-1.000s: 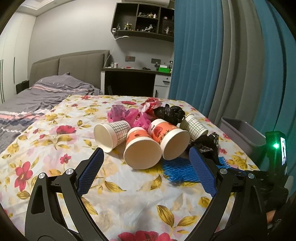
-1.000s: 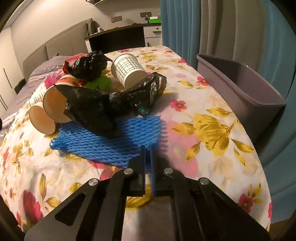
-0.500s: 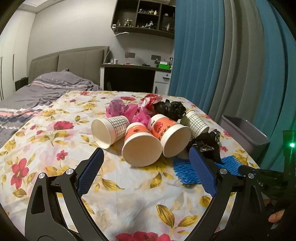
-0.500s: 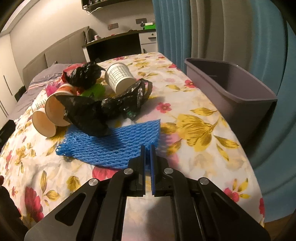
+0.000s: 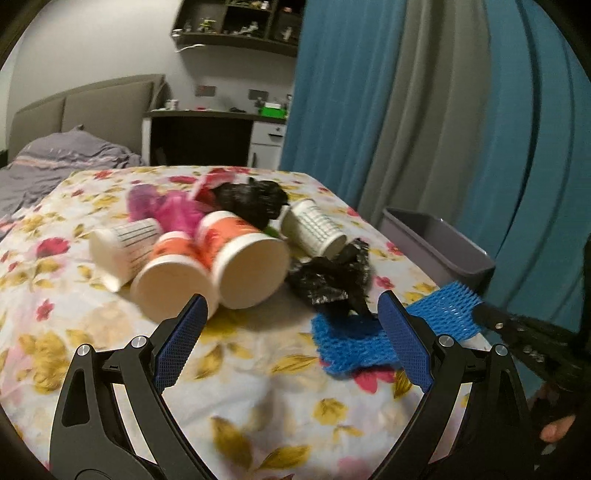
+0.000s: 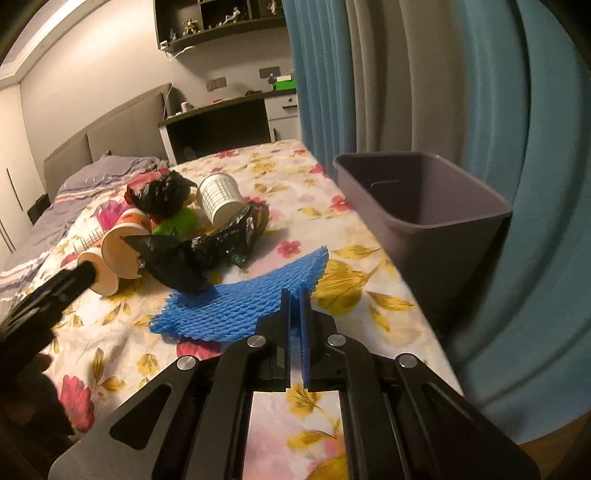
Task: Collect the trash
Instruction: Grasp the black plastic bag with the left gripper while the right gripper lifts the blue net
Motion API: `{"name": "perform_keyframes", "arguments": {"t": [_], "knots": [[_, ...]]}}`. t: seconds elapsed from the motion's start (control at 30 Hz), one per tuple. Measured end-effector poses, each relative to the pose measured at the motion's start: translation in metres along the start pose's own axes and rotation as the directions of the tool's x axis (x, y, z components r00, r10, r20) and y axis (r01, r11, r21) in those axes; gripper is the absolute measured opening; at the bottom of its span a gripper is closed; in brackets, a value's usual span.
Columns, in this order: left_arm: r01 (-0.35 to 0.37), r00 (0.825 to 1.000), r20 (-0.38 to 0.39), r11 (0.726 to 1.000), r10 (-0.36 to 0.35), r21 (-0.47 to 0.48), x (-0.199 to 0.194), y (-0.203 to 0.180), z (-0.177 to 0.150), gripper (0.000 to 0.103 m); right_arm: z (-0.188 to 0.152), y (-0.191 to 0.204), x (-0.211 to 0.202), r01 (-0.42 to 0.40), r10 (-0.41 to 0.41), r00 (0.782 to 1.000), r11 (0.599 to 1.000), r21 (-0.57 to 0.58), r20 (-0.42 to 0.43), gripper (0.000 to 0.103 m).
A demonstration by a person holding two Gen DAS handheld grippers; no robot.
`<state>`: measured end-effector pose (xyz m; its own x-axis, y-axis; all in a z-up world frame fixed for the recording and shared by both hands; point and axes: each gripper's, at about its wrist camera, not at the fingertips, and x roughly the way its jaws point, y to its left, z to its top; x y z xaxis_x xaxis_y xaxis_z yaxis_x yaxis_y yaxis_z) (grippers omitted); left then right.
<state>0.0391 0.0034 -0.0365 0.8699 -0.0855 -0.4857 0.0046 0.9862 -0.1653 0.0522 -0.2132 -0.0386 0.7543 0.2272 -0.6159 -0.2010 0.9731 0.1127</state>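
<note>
Jaws of the right gripper [image 6: 294, 295] are pressed together, pinching the edge of the blue foam net [image 6: 240, 302]. One end of the net is lifted off the flowery table [image 6: 369, 280]. The left gripper [image 5: 291, 332] has its jaws spread wide, holding nothing. Farther off lie black bags [image 5: 332, 277] and paper cups [image 5: 251, 266]. The gray bin [image 6: 436, 206] stands beside the table.

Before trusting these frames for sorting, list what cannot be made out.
- Bin floor: right wrist view, near wall hides it.
- Cup prints: left wrist view, motion blur.
- Green scrap: mostly under the black bags.
- Blue foam net edge: pinched inside the right tool.
- Shelf figurines: too small.
</note>
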Motion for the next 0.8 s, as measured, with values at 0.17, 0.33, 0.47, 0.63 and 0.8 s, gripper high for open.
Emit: {"name": "perform_keyframes", "arguments": {"t": [0.17, 0.33, 0.47, 0.63, 0.8], "knots": [[0.025, 0.998, -0.065, 1.0, -0.026, -0.005, 0.029, -0.01, 0.001, 0.085, 0.002, -0.007, -0.01, 0.005, -0.005, 0.999, 1.0, 0.001, 0.031, 0.005], [0.082, 0.984, -0.155, 0.995, -0.091, -0.062, 0.057, -0.011, -0.001, 0.06, 0.002, -0.012, -0.015, 0.002, -0.002, 0.999, 1.0, 0.006, 0.048, 0.005], [0.113, 0.975, -0.182, 0.99, -0.127, -0.089, 0.066, -0.013, -0.002, 0.037, 0.004, -0.015, -0.019, -0.006, 0.005, 0.998, 1.0, 0.006, 0.057, 0.005], [0.128, 0.973, -0.183, 0.988, -0.142, -0.09, 0.065, -0.014, -0.003, 0.005, 0.007, -0.014, -0.025, -0.018, 0.018, 0.997, 1.0, -0.002, 0.072, 0.005], [0.148, 0.977, -0.148, 0.988, -0.155, -0.053, 0.053, -0.019, 0.002, 0.0, 0.013, -0.012, -0.03, -0.029, 0.031, 0.996, 0.999, -0.019, 0.088, 0.005]]}}
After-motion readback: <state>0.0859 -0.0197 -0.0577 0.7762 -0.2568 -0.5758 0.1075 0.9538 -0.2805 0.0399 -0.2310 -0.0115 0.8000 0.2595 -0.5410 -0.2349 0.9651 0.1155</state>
